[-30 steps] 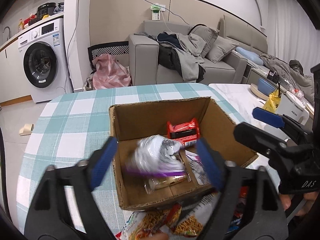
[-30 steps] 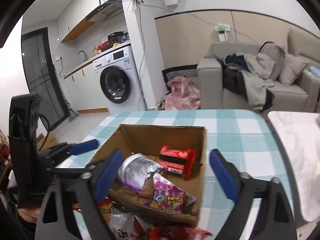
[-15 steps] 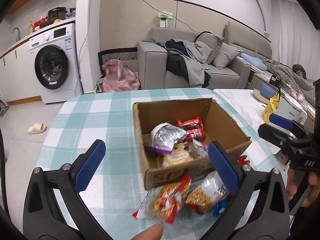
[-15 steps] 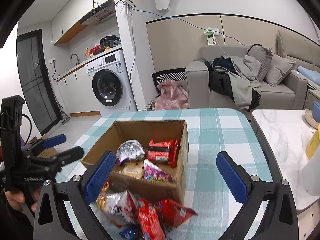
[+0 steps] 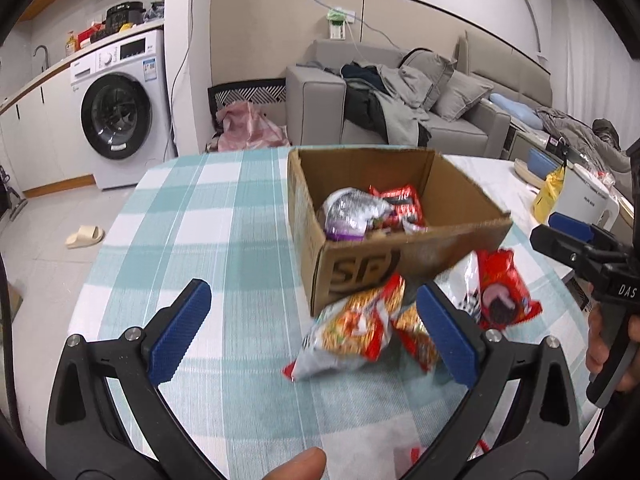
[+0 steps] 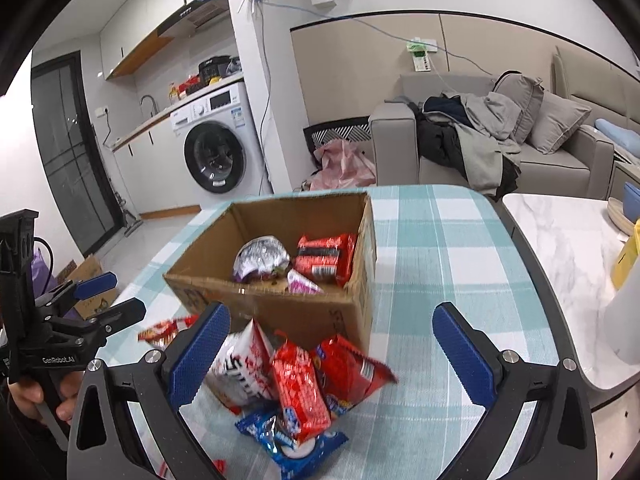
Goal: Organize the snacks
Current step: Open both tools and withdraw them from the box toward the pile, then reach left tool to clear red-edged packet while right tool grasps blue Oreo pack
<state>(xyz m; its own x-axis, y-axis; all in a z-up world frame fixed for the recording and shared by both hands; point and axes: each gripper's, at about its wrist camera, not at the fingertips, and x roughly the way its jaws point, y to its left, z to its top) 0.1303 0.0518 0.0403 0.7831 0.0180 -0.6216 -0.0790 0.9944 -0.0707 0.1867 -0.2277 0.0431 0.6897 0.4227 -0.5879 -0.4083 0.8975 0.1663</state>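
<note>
Teal-and-white checked cloth covers the bench (image 5: 192,216), and on it stands an open cardboard box (image 6: 280,312), its long axis running away from both cameras toward the sofa, mouth up. Inside lie a silver-and-purple foil bag (image 6: 260,260), a red packet (image 6: 326,254) against the right wall and a small pink-purple sachet (image 6: 302,282). Just in front of the box's near wall sits a loose heap of snacks: an orange-and-red noodle-snack bag (image 5: 352,328), lying roughly crosswise with one end toward the box corner; a red biscuit packet (image 6: 298,392), its long axis pointing from the box toward the camera; and a blue cookie packet (image 6: 292,440) flat beneath it. The left gripper (image 5: 316,336) is spread wide and empty, hovering near the noodle-snack bag; the right gripper (image 6: 328,352) is likewise released and empty above the red packets. The step in hand looks like choosing the next snack; that likely calls for lowering one gripper astride a packet's narrow width, closing, then carrying it over the box.
</note>
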